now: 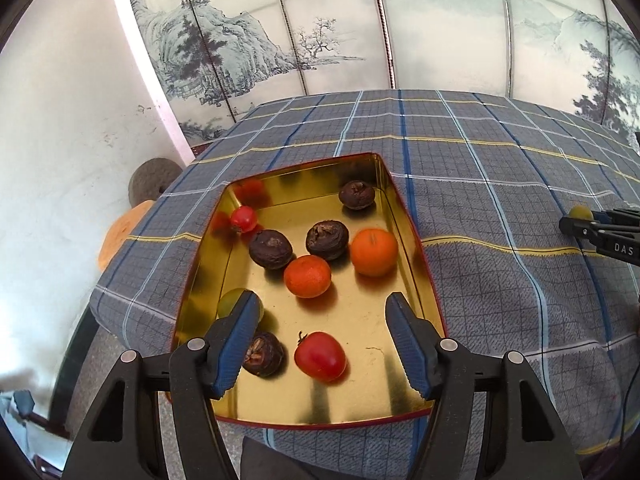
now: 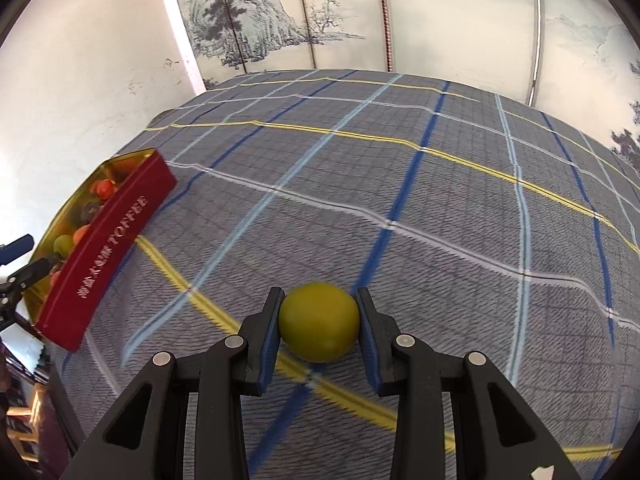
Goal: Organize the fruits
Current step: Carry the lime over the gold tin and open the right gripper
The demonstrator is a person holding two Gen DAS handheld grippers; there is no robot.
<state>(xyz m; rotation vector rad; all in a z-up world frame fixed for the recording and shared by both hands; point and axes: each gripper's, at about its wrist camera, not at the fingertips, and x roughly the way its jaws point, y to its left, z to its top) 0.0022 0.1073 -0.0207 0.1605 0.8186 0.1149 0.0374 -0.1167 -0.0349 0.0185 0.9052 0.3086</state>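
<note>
A red tin tray with a gold inside holds two oranges, two red tomatoes, several dark brown fruits and a green fruit. My left gripper hangs open over the tray's near end, nothing between its fingers; the nearer tomato lies just below the gap. My right gripper is shut on a yellow-green round fruit above the checked cloth, to the right of the tray. In the left wrist view it shows at the right edge.
A blue-grey checked cloth covers the table. A painted landscape screen stands behind it and a white wall is on the left. A round stone disc and an orange object lie off the table's left edge.
</note>
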